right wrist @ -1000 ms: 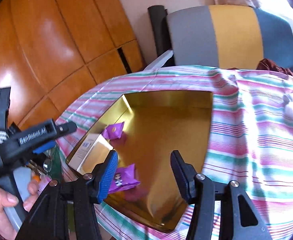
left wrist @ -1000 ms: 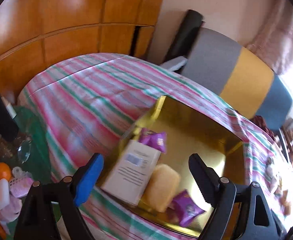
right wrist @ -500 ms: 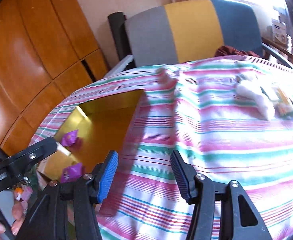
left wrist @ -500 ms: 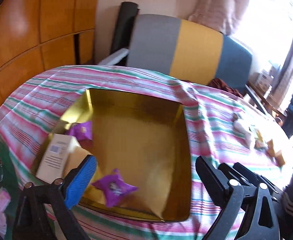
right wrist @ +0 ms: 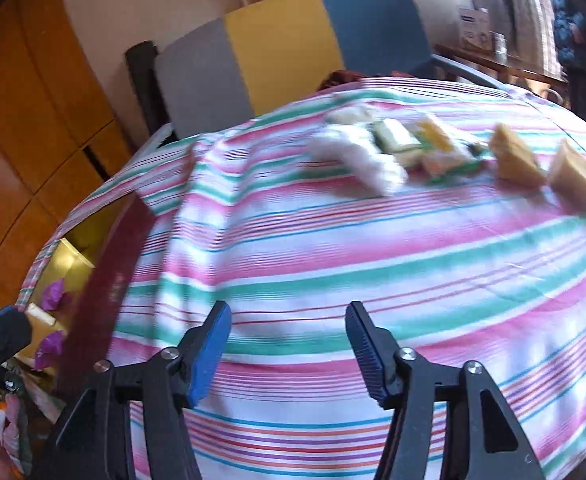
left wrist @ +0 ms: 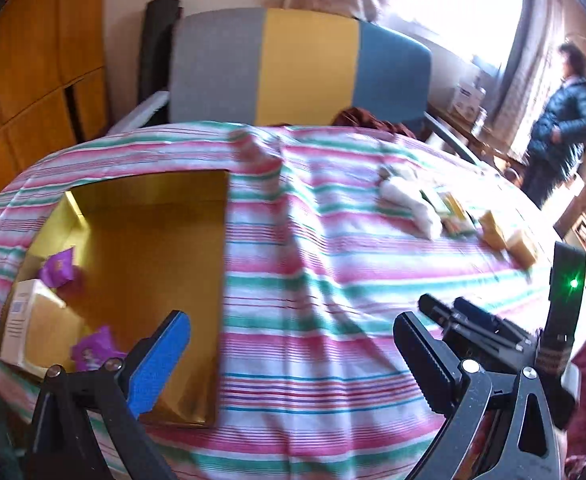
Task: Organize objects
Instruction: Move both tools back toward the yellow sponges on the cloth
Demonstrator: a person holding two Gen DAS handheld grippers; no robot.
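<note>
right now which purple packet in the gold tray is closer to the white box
The upper purple packet, lying just above the white box in the gold tray; the lower purple packet lies beyond a tan block.

Both tools swung from gold tray (left wrist: 145,216) toward snacks (right wrist: 517,160), right tool (right wrist: 287,344) just widened

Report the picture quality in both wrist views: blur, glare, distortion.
Left wrist: window blown out white, striped tablecloth bulged by fisheye, mild smear. Right wrist: heavy motion blur, white cloth and packets smeared; gold tray partly hidden behind a dark blurred streak.

tri-colour chair (left wrist: 301,64); wooden cabinets (left wrist: 41,64), standing person (left wrist: 561,120)
</note>
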